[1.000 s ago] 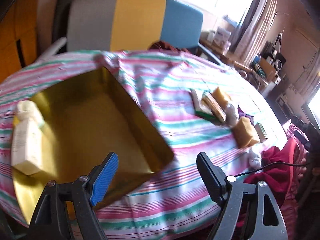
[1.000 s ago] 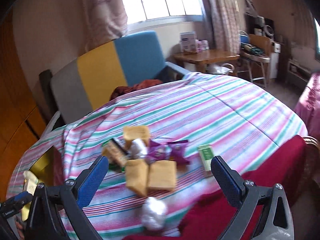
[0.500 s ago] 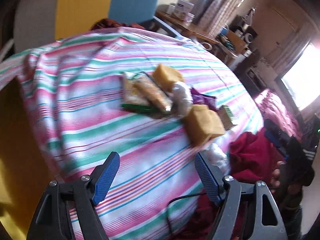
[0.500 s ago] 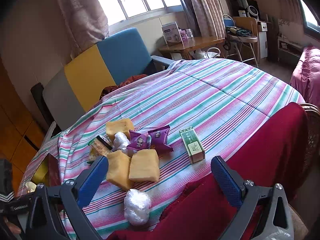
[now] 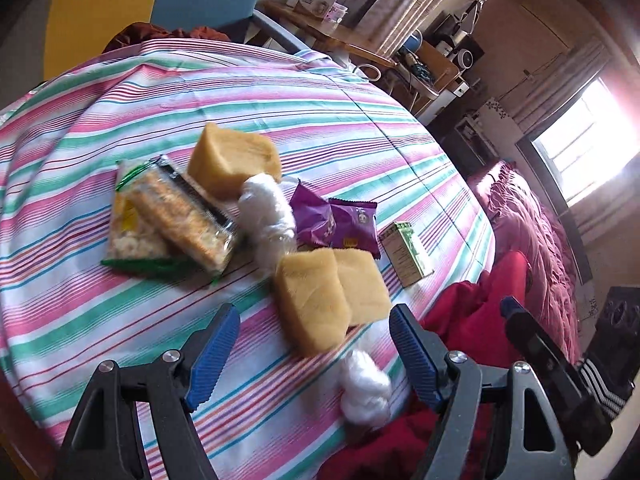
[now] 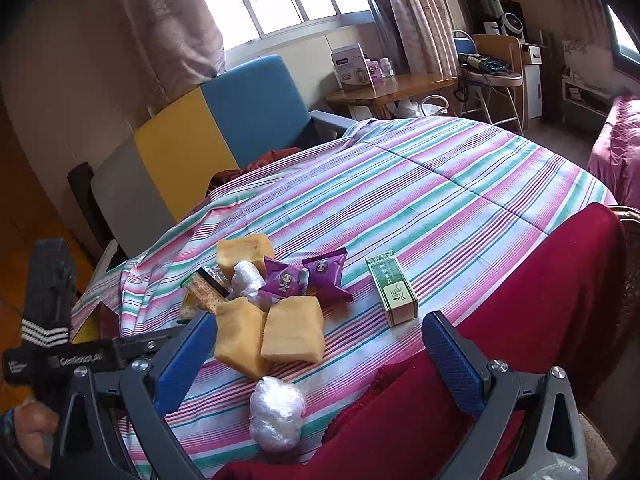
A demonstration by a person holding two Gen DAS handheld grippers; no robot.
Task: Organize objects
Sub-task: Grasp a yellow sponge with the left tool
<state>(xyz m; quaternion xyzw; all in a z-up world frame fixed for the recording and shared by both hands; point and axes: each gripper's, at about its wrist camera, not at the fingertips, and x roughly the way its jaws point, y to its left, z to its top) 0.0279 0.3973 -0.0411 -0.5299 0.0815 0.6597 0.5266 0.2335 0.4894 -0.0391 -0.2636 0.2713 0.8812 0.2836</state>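
On the striped tablecloth [image 5: 120,312] every snack, from yellow sponge-cake blocks [image 5: 310,300] to purple foil packets [image 5: 336,224], lies unsorted (both grippers [image 5: 314,354] [image 6: 316,358] gape empty).

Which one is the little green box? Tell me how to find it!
Look at the striped tablecloth, then at the pile of snacks near the red cloth. The little green box lies alone, just right of the two purple packets. It's the only hard-edged, green thing there.
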